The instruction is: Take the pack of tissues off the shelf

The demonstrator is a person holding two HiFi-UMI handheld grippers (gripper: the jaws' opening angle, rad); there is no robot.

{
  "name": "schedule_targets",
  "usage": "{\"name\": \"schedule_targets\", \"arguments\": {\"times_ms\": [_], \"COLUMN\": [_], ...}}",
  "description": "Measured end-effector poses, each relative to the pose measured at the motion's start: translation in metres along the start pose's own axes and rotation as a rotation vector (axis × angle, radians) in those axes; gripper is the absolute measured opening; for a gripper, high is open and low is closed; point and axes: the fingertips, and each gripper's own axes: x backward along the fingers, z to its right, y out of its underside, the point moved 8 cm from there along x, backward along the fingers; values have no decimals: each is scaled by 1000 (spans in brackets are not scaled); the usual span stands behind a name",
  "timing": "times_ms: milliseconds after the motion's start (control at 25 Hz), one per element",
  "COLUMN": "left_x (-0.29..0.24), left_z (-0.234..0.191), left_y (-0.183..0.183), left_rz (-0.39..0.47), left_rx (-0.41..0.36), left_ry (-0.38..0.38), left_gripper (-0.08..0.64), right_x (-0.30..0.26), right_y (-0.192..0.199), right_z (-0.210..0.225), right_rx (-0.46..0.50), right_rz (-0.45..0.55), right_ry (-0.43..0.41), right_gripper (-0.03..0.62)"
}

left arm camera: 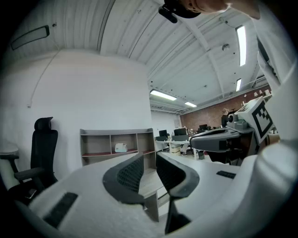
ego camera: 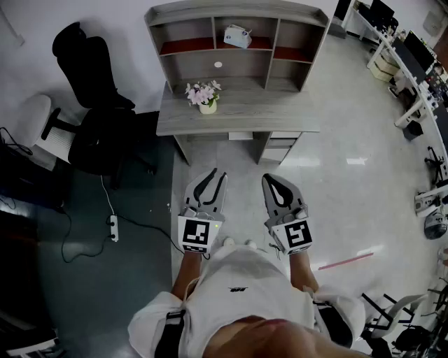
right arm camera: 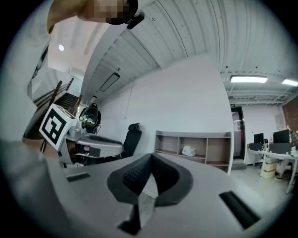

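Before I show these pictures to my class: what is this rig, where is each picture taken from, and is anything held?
No robot here: a person holds a two-jaw gripper in each hand. The head view looks down from a camera on the person's head; the other two cameras ride on the grippers and look along their jaws. The left gripper has its jaws slightly apart, the right gripper has them together; neither holds anything. Ahead stands a grey desk with a pot of flowers on it. The pack of tissues sits untouched in the middle upper compartment of the shelf.

white t-shirt (ego camera: pixel 231 269), small black chest logo (ego camera: pixel 236 287)
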Motion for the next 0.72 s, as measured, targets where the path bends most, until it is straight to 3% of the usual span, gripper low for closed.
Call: {"name": "schedule_targets", "arguments": {"times_ms": [720], "left_x": [2], "left_z": [-40], "left_y": [13], "left_rz": [4], "left_rx": [10], "left_ry": [36], "left_gripper": [91], "right_x": [-28], "right_y": [11], "right_z": [-23], "right_rx": [-24], "right_rz": [-37], "right_ry": [69], "right_gripper": [26]}}
